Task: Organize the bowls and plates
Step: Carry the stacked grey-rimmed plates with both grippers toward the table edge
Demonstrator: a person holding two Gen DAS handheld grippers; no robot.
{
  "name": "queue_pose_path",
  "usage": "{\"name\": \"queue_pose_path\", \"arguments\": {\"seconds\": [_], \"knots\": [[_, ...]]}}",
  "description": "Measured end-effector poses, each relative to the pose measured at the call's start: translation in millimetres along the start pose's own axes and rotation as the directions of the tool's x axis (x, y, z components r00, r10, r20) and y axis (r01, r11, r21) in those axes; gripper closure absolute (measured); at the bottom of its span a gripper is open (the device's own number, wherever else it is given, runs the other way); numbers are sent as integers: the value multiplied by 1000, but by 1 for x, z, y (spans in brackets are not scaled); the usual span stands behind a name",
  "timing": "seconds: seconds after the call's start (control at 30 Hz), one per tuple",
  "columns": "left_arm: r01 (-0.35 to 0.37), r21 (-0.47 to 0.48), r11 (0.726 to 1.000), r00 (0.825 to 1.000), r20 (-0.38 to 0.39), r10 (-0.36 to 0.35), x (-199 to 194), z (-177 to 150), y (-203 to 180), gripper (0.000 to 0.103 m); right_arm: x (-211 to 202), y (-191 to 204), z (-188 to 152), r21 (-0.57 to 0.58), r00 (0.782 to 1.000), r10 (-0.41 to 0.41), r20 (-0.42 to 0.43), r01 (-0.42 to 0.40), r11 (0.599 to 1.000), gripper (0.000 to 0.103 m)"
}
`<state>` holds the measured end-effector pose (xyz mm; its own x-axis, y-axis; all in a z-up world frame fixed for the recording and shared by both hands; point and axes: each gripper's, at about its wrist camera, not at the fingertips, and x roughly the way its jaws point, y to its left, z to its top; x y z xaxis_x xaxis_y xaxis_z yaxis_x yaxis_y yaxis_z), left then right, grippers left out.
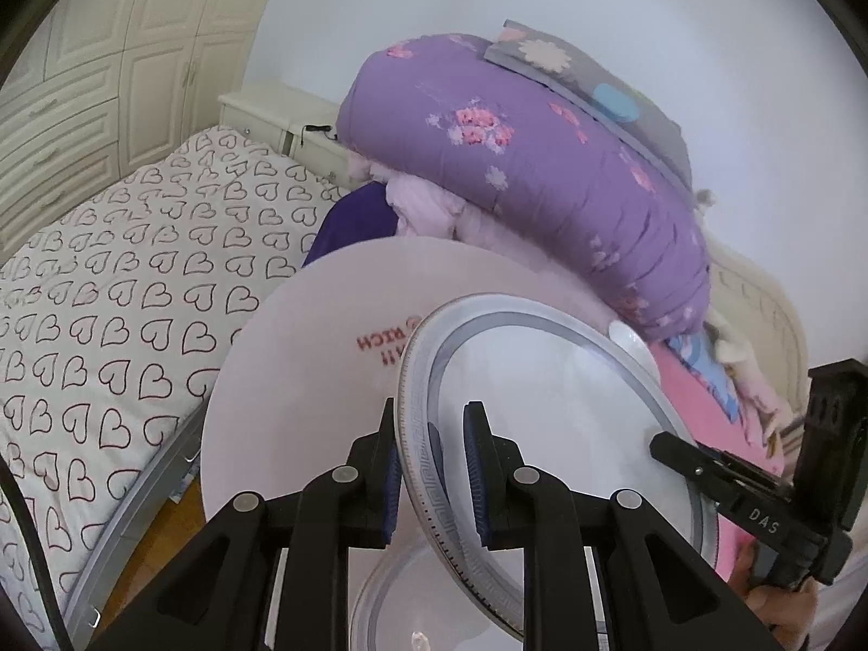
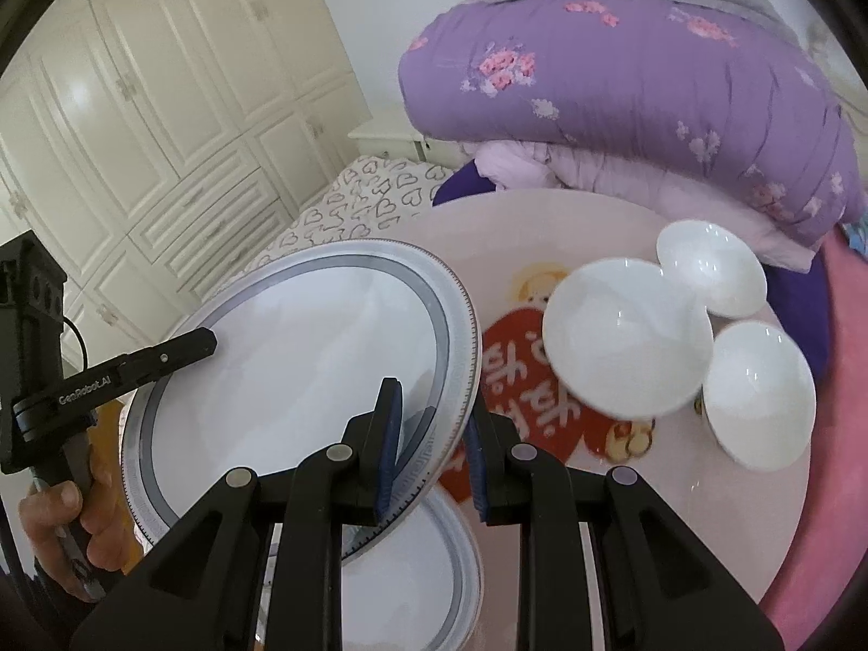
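Both claws, left (image 1: pixel 431 480) and right (image 2: pixel 431 453), are clamped on opposite rims of the grey-banded white ceramic plate (image 2: pixel 304 358), sharing its weight above a matching plate (image 2: pixel 412 569).

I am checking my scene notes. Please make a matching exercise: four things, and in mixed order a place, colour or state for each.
1 upper plate
2 lower plate
3 bowls
4 quilt

a purple, flowered
b on the table, under another plate
c plain white
d held at its rim by left gripper and right gripper

Pairs: 1-d, 2-b, 3-c, 4-a
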<state>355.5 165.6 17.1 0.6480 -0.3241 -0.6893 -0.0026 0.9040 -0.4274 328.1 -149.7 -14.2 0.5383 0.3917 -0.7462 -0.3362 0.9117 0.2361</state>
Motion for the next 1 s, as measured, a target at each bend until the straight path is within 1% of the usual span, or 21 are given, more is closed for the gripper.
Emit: {"name": "queue_pose_path", "arguments": {"seconds": [0.13,0.37,0.63,1.0], "knots": [[-4,-6,1000,1000,-19,4,-11,-23,-2,87,-6,-1,-15,3,1000,7,3,-7,1000,81],[-42,-13,999,998,-53,41,-15,-49,-6,87,-12,5,-52,0,1000,19,-18,-19,1000,81],[-90,0,996,993,-82,90,-8,-65,-13,85,-7,8,-82,-11,998,28,-61,-29,1000,81],[-121,13,993,984,-129,122,11,-86,-13,84,6,5,-108,-16,991,17,-131,-19,1000,81]]}}
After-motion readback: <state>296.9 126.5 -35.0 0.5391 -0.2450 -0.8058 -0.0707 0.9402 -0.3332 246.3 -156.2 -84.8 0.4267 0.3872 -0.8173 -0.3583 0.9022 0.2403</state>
